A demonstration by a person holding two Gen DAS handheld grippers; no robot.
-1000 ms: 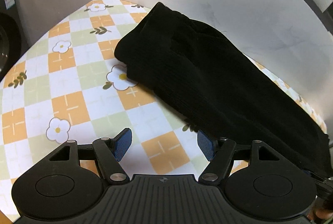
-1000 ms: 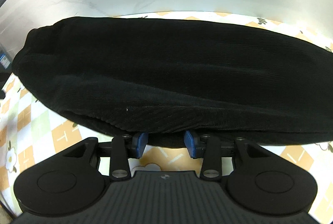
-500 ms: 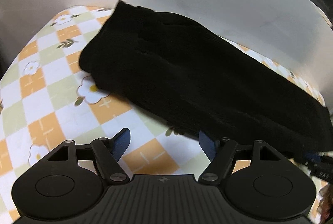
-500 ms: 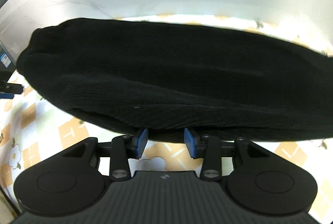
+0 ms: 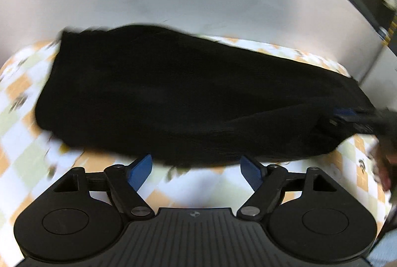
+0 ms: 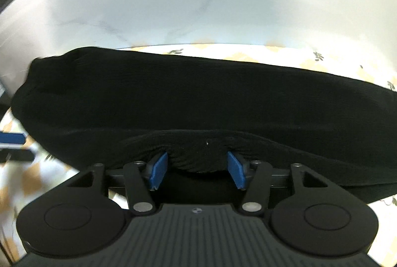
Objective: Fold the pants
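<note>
The black ribbed pants (image 5: 188, 98) lie folded in a long band across the checkered flower tablecloth (image 5: 22, 115). My left gripper (image 5: 196, 170) is open wide, its blue pads just short of the pants' near edge with nothing between them. My right gripper (image 6: 197, 170) has its jaws partly apart, with a raised bunch of the pants (image 6: 198, 103) edge sitting between the blue pads. The cloth arches up over its fingertips. In the left wrist view the right gripper (image 5: 347, 117) shows at the pants' right end. This view is motion-blurred.
A pale marble-look wall (image 6: 198, 6) rises right behind the table's far edge. A hand (image 5: 387, 167) shows at the right edge of the left wrist view. The left gripper's blue finger (image 6: 12, 138) enters the right wrist view at far left.
My left gripper has swung right along the table toward the pants' near edge. My right gripper's jaws have spread wider, and the pants' edge now sits between the pads.
</note>
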